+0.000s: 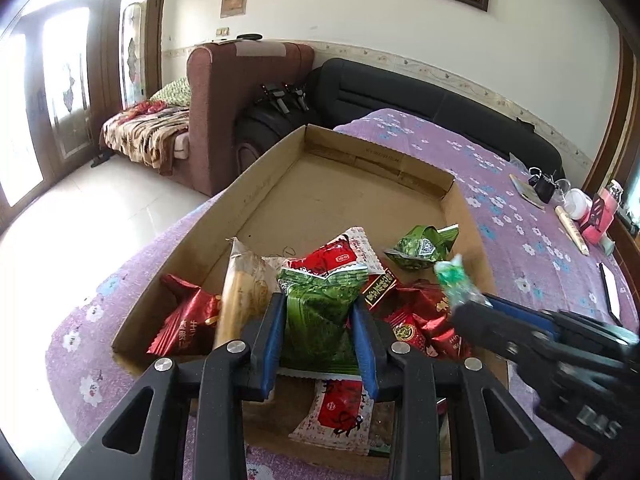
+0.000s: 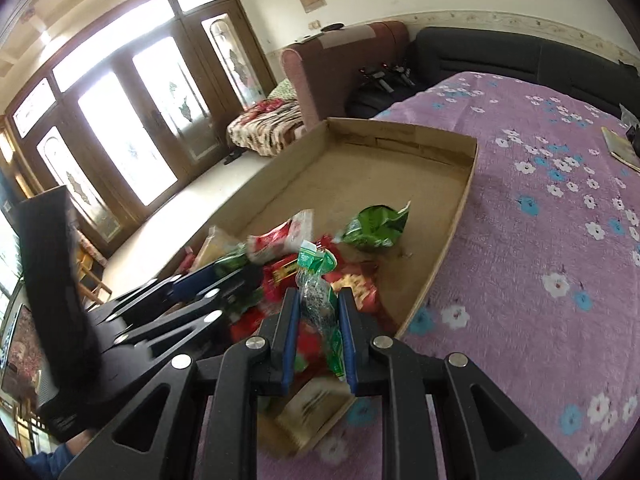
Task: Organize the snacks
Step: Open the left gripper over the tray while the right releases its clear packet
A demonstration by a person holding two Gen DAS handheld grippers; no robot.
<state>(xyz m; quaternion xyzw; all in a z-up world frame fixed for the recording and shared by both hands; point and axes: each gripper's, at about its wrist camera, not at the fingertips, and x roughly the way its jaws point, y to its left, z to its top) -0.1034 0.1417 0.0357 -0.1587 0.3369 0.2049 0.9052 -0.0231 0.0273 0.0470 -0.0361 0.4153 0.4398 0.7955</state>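
A shallow cardboard tray (image 1: 256, 184) lies on the purple flowered cloth and holds a heap of snack packets at its near end. My left gripper (image 1: 319, 312) is shut on a green snack packet (image 1: 320, 300) above the heap. My right gripper (image 2: 319, 304) is shut on a clear packet with a green and white top (image 2: 316, 276), held just over the red packets (image 2: 360, 284); it also shows in the left wrist view (image 1: 452, 276). Another green packet (image 1: 424, 246) lies alone further in the tray. A red and white packet (image 1: 340, 258) sits behind the held green one.
The tray's far half (image 2: 360, 176) is bare cardboard. A tan packet (image 1: 240, 292) leans at the heap's left. Small items, a pink box (image 1: 600, 216) and a phone (image 1: 610, 288) lie at the cloth's far right. A black sofa (image 1: 400, 88) stands behind.
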